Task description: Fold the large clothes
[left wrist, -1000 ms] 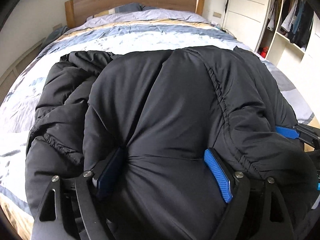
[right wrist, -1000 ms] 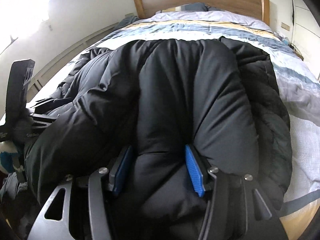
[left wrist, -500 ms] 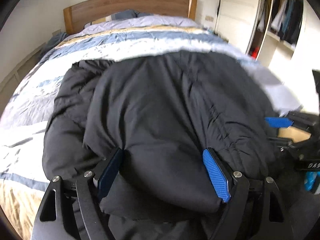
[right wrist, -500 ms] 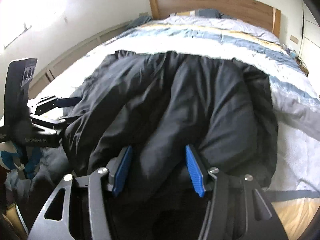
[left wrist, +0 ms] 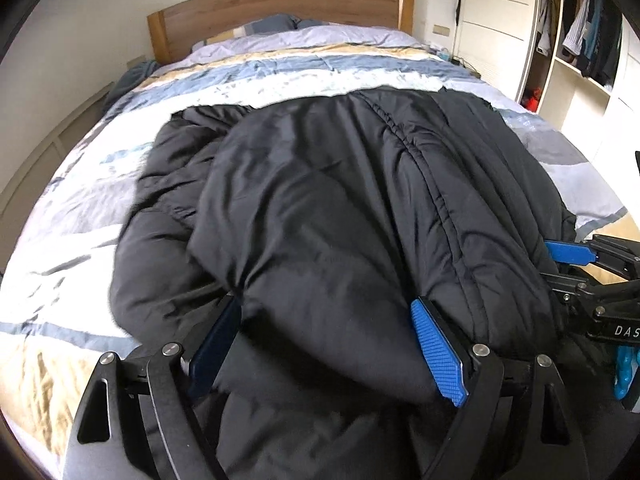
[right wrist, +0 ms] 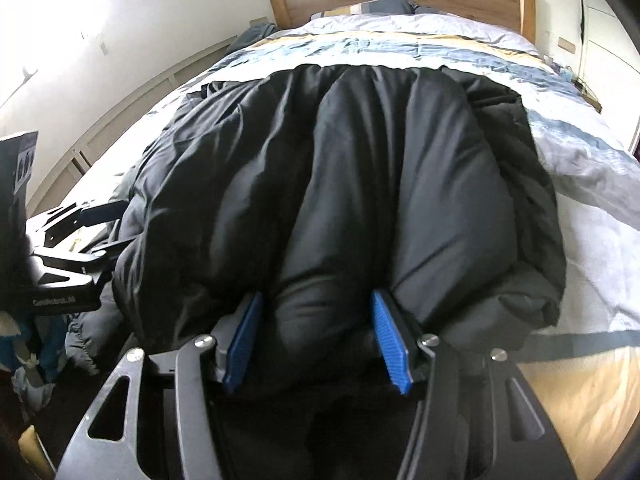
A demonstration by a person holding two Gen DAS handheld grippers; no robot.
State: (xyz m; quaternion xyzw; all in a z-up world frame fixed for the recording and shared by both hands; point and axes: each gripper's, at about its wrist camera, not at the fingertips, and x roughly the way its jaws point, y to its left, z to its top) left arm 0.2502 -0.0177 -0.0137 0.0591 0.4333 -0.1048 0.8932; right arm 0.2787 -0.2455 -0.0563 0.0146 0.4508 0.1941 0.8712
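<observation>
The black padded coat [left wrist: 340, 216] lies across the near half of the striped duvet [left wrist: 280, 80], its bulk bunched and doubled, the far edge falling short of the pillows [left wrist: 280, 24] by the wooden headboard [left wrist: 280, 4]. The left gripper [left wrist: 328, 354] clamps a thick fold of the near hem between its 2 blue pads [left wrist: 438, 350]; the right gripper [right wrist: 316, 342] pinches another wad of the same hem, to the right. I judge the step to be a lengthwise fold, with both near corners held. The next move calls for carrying both holds together toward the far edge at an even height, so the puffy layers land square and do not slide. An open wardrobe [left wrist: 580, 40] stands far right
</observation>
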